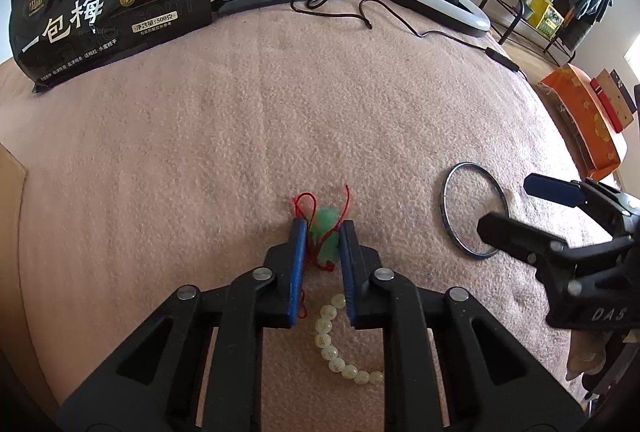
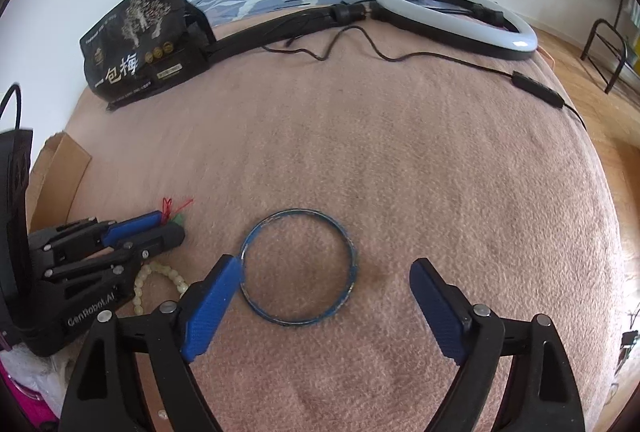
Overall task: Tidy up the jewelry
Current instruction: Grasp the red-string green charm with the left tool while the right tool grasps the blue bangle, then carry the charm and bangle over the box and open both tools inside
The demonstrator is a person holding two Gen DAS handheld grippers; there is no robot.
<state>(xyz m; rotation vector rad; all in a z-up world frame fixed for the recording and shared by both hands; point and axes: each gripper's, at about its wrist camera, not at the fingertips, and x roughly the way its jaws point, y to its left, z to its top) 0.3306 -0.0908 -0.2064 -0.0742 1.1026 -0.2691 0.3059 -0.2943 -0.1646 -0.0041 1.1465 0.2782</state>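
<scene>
On the left, the left tongs (image 1: 323, 232) are being held low over the pink blanket (image 1: 240, 120) of the bed, pointing forward and nearly level with it. A green pendant (image 1: 326, 234) with a red cord (image 1: 306, 202) is being gripped between the two blue pads (image 1: 299, 256); the pads are being pressed against both of its sides, and loops of the cord are seen sticking out in front of the tips. Under the body of these tongs, a bracelet of pale beads (image 1: 332, 342) is lying on the blanket, and part of it is being hidden by the black frame.

Further to the right, a blue bangle (image 2: 298, 267) is lying flat on the blanket. The right tongs (image 2: 326, 272) are being held just above it, tilted downward, and their pads are spread wide apart with nothing gripped. The left blue pad (image 2: 212, 306) is being placed right at the outer left edge of the bangle, while the other pad is standing apart from it on the right side; whether the left pad is touching the bangle cannot be told.

At the far side of the bed, a black snack bag (image 2: 140, 44) is being seen on the left and a ring light (image 2: 460, 18) with its cable on the right.
</scene>
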